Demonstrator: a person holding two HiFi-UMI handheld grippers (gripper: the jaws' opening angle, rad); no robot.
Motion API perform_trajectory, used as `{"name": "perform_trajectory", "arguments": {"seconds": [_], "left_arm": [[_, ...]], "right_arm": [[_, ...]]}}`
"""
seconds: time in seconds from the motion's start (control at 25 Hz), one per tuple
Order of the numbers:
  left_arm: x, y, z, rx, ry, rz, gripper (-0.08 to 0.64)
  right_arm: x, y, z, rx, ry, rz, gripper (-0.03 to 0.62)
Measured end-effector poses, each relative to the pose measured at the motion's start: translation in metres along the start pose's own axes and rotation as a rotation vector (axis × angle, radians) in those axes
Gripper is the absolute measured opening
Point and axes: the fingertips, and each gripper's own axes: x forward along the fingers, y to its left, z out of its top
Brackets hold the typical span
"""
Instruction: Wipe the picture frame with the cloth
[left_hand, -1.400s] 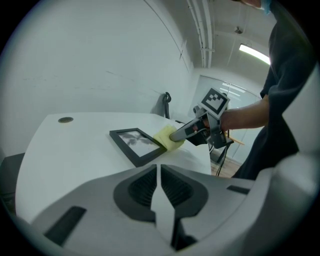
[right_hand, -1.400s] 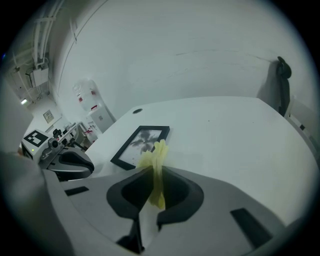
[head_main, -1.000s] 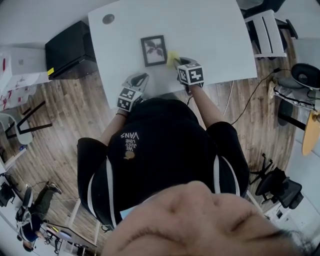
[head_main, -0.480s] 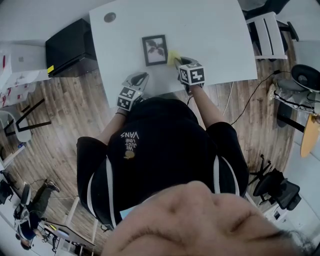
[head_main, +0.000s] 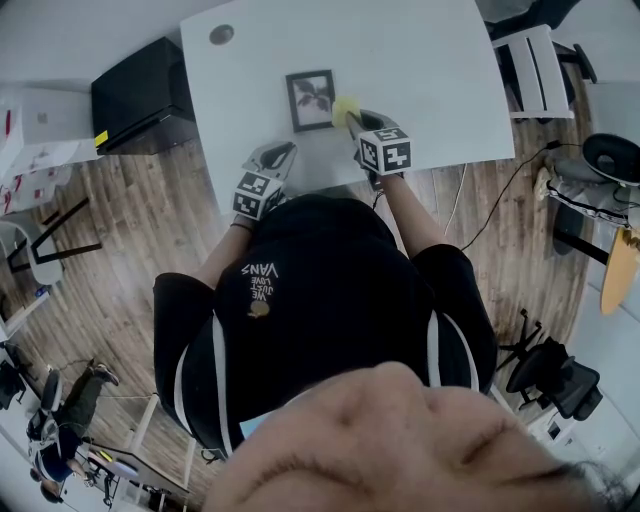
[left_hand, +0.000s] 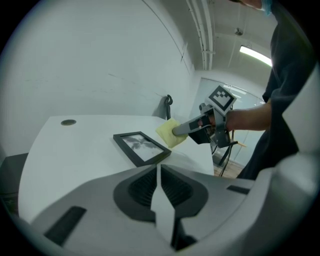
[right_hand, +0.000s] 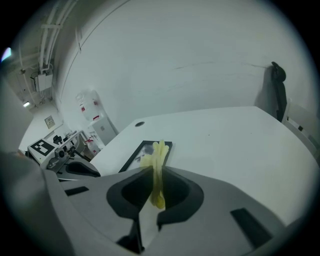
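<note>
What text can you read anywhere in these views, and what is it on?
"VANS": upside down on the person's black shirt.
Smaller lines beside it: too blurred to read.
Red labels on the white unit: too small to read.
picture frame: a plant print, no words.

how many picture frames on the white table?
1. The picture frame lies flat on the table, just left of the yellow cloth in the right claw. None seems hidden.
</note>
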Motion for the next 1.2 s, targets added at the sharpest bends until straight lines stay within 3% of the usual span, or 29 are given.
{"name": "perform_trajectory", "arguments": {"seconds": [0.48, 0.84, 1.2], "left_arm": [[-0.014, 0.021, 0.038, 0.018, -0.100, 0.036, 0.034], [-0.036, 0.026, 0.082, 0.137, -0.175, 0.044, 0.034], [-0.058, 0.017, 0.117, 0.145, -0.290, 0.052, 0.032]], "right_arm": [[-0.015, 0.020, 0.033, -0.025, -0.164, 0.017, 0.044], [-0.028, 0.032, 0.049, -0.024, -0.229, 0.015, 0.044], [-0.054, 0.047, 0.068, -0.046, -0.318, 0.008, 0.044]]}}
